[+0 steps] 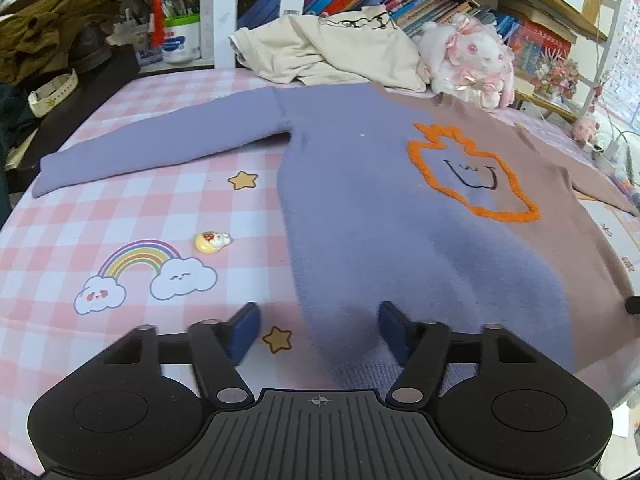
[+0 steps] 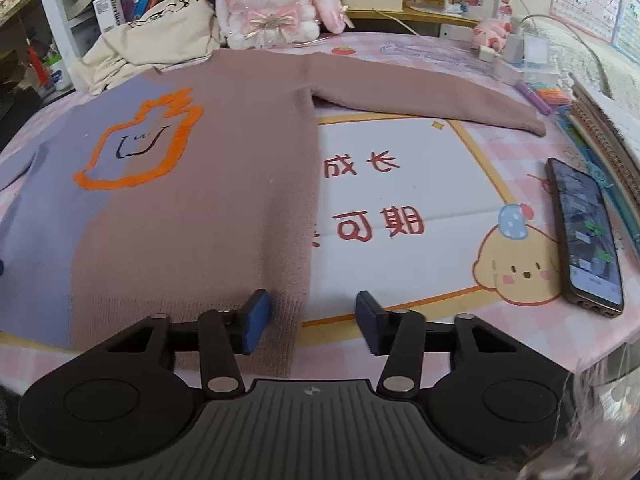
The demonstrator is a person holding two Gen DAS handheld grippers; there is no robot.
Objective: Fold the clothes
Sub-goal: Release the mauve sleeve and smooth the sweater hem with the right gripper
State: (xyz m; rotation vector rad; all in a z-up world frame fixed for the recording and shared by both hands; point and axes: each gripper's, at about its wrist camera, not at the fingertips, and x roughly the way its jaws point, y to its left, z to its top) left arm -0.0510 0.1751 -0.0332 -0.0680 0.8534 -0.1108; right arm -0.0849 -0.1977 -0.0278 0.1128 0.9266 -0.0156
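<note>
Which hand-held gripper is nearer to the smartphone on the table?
Right. The right hand-held gripper hovers open at the sweater's brown hem corner, with the smartphone just right of it. The left hand-held gripper is at the purple hem side.

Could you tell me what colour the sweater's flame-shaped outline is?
Orange; the outline shows best in the left wrist view.

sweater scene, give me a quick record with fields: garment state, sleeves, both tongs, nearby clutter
garment: two-tone sweater, purple and brown halves, lying flat and unfolded on the checked table cover
sleeves: purple sleeve and brown sleeve both spread outward
left tongs: open, at the purple hem corner, gripping nothing
right tongs: open, straddling the brown hem corner, gripping nothing
clutter: phone on the right, small toy beside the purple half, cream garment and plush bunny beyond the collar
</note>
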